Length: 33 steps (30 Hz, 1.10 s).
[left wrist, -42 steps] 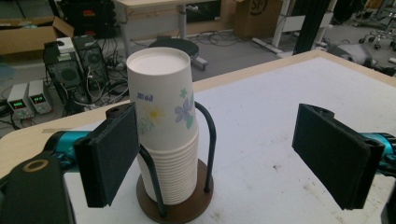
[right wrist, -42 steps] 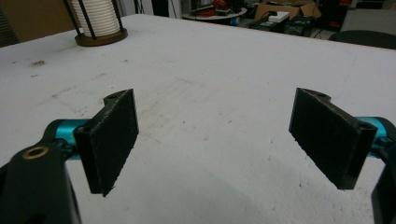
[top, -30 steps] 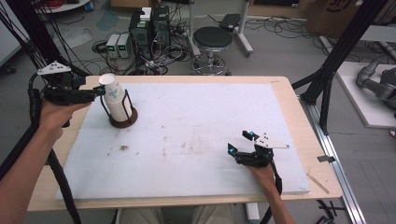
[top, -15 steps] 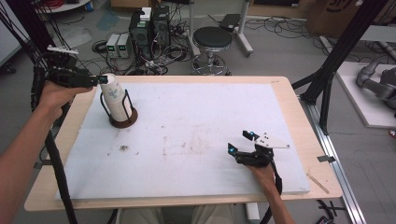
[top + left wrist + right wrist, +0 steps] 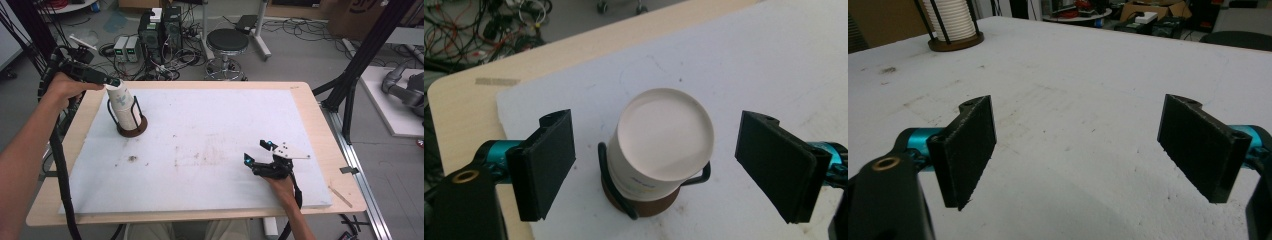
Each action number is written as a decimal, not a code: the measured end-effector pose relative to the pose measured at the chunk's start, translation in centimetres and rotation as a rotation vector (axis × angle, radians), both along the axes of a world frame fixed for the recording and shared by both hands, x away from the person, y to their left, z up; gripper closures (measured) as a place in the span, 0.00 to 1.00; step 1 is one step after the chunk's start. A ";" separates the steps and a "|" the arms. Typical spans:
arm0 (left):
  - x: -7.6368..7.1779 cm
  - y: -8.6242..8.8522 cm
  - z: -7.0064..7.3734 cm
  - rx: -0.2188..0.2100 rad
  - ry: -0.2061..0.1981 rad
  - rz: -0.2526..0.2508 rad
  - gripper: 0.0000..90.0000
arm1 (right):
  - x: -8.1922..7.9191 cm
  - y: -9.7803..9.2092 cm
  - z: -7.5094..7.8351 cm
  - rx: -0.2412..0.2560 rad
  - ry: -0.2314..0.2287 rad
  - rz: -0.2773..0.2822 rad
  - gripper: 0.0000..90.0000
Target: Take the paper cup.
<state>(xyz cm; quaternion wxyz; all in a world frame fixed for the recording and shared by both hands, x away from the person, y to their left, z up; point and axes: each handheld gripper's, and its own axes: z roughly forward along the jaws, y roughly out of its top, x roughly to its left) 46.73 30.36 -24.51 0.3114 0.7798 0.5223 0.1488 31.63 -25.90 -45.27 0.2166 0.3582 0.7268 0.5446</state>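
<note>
While left gripper (image 5: 656,165) fingers spread astride cup stack (image 5: 663,142), holder bars (image 5: 611,182) flank it; right gripper (image 5: 1078,150) fingers apart.

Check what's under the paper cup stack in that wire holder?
The paper cup stack stands upside down on the holder's brown round base, on the white board. The base's middle is covered.

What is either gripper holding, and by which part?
Nothing. The left gripper hangs open above the cups; the right gripper is open over the mat.
</note>
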 end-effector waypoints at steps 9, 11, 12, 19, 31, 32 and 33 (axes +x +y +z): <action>1.7 -1.1 -0.9 0.020 0.078 -0.014 0.19 | 0.0 0.0 0.0 0.002 0.000 -0.002 0.18; 1.9 -1.4 -1.2 0.026 0.088 -0.007 0.20 | 0.0 0.0 0.0 -0.001 -0.001 -0.001 0.18; 2.0 -1.5 -1.3 0.025 0.090 -0.006 0.20 | 0.0 0.0 0.0 0.001 0.000 -0.002 0.18; 2.4 -1.8 -1.8 0.047 0.126 -0.012 0.20 | 0.0 -0.1 0.0 0.008 0.008 -0.004 0.18; 3.0 -2.2 -2.4 0.066 0.147 -0.008 0.23 | 0.1 -0.1 0.0 0.010 0.007 -0.007 0.18; 3.0 -2.1 -2.4 0.065 0.149 -0.006 0.24 | 0.1 -0.1 0.0 0.011 0.005 -0.006 0.18; 3.0 -2.1 -2.3 0.065 0.148 -0.006 0.24 | 0.1 -0.1 0.0 0.013 0.007 -0.008 0.18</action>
